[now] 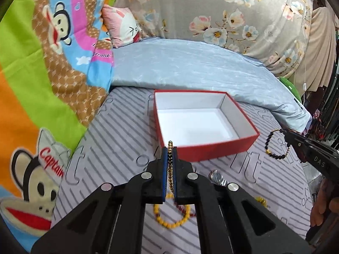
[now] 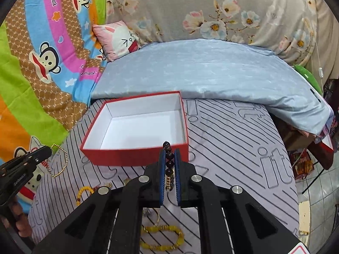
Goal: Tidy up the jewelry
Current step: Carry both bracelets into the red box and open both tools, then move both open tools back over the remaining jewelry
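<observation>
Pinching a thin gold chain bracelet [image 1: 170,165] edge-on between its blue pads, your left claw [image 1: 169,154] is almost fully closed, and the chain's top pokes out just past the tips. Below and behind those tips, on the striped bed sheet [image 1: 118,139], lie a yellow bead bracelet [image 1: 169,220] and, just right of the fingers, a silvery watch [image 1: 218,178]. Straight ahead and slightly right of the tips sits the open red box [image 1: 203,124], white inside with nothing in it. Off to the far right you see the right claw holding a dark bead bracelet [image 1: 275,146] hanging in a loop near the box's right corner.

Your right claw [image 2: 169,158] is narrowly closed on that same dark bead bracelet [image 2: 168,163], big brown beads stacked between the pads and small gold beads lower down. Under the fingers rests a yellow chip bracelet [image 2: 167,237]; to the lower left lies the yellow bead bracelet [image 2: 84,191]. The red box [image 2: 137,156] sits just beyond the tips, reaching away to the left. At the far left the left claw [image 2: 45,151] dangles its gold chain [image 2: 60,160] above the sheet. Beyond the box lies a pale blue pillow [image 2: 201,74], then a pink cat cushion [image 2: 118,39] and a floral quilt [image 2: 211,6].
</observation>
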Tool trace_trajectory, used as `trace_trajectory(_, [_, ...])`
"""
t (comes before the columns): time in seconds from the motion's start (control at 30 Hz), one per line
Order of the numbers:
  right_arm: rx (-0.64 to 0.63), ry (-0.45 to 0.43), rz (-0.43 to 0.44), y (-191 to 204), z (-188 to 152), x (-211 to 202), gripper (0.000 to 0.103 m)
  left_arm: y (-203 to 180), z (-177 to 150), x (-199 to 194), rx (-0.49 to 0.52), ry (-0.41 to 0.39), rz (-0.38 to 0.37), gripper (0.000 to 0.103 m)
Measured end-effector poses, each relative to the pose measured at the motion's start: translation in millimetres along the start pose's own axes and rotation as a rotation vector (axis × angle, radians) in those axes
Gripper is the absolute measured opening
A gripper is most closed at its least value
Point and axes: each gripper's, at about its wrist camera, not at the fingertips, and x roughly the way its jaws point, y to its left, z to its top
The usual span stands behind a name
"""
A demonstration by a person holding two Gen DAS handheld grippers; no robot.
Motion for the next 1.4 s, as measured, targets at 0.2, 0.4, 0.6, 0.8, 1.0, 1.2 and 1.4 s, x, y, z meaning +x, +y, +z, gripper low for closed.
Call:
trace_trajectory(0.2, [0.006, 0.019, 0.057, 5, 42, 40, 0.008, -8, 42, 48, 0.024, 0.021, -0.028, 0.004])
trace_trajectory(0.4, [-0.007, 0.037, 0.079, 14, 74, 89, 0.008, -16, 78, 103, 0.037, 0.03, -0.041, 0.004])
trace_trajectory(0.6, [-0.019, 0.085, 0.09, 19, 82, 138, 0.008, -14, 88, 155, 0.045, 0.077, -0.02, 0.004])
trace_trajectory(0.8, [-0.046, 0.12, 0.049, 18, 78, 173, 0.01, -12, 88, 179, 0.056, 0.108, 0.0, 0.004])
trace_trajectory(1.0, [-0.054, 0.07, 0.002, 10, 80, 163, 0.026, -4, 91, 177, 0.023, 0.071, 0.043, 0.044])
trace_trajectory(1.2, [-0.036, 0.037, 0.012, 0, 69, 132, 0.029, 4, 87, 156, 0.007, 0.049, 0.058, 0.045])
trace_trajectory(1.4, [-0.02, 0.014, 0.02, -9, 42, 91, 0.037, 11, 63, 113, 0.024, 0.021, 0.063, 0.05])
